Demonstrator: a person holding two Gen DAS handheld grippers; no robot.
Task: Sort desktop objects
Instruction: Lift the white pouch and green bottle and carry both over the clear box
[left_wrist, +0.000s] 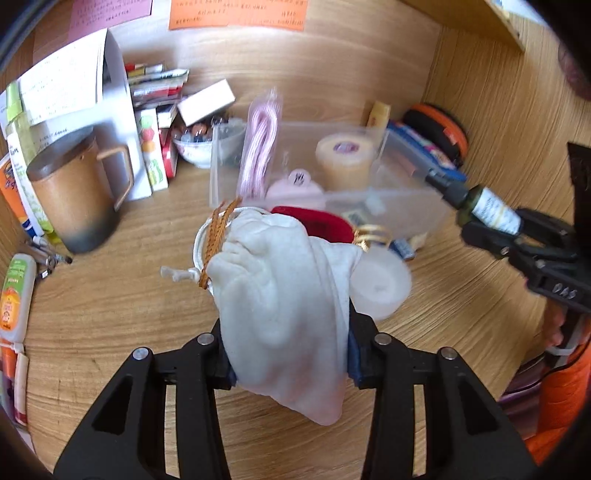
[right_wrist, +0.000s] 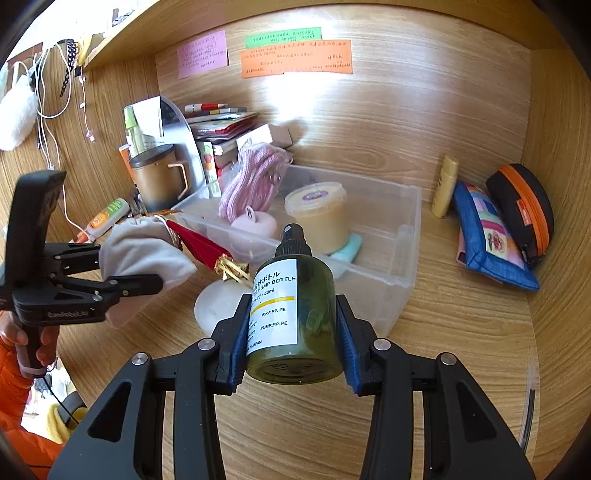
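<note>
The left gripper (left_wrist: 291, 373) pinched a soft, light, pale-grey cloth drawstring pouch (left_wrist: 284, 306); the right gripper (right_wrist: 293, 347) clamped a rigid, slippery, dark-green plastic pump bottle (right_wrist: 295, 314) mid-body.

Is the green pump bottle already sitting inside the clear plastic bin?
No, the green pump bottle is clamped between the right tongs, held in front of the clear plastic bin.

Wooden desk (right_wrist: 461, 325) in a wood-panelled alcove (right_wrist: 406, 110), brightly lit

Left tool (left_wrist: 291, 365) clamped on pouch (left_wrist: 284, 306); right tool (right_wrist: 293, 354) clamped on bottle (right_wrist: 295, 314).
</note>
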